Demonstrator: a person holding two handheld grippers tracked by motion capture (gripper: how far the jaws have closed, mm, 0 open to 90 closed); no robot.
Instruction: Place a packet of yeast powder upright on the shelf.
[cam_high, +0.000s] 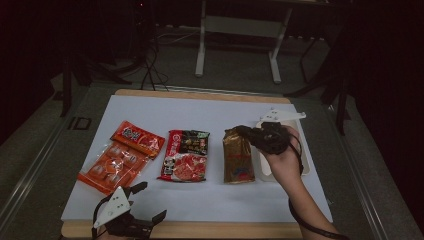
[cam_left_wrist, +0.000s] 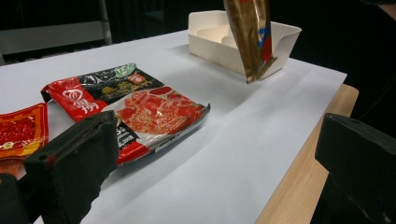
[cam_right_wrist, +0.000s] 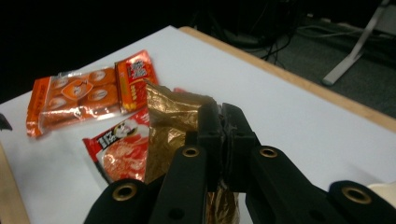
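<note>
Left gripper (cam_high: 145, 202) waits at the near table edge, jaws wide apart, nothing between them. Farther out, right gripper (cam_high: 245, 132) is clamped on the gold pouch (cam_high: 237, 156), hanging just beside the white tray (cam_left_wrist: 285, 39).

Dim overhead light fell on the white table cover (cam_high: 210, 112), leaving the surrounding room near black. Glare streaked the foil packets (cam_left_wrist: 154, 109). Both gripper views were grainy, their near black jaws soft and unfocused.
</note>
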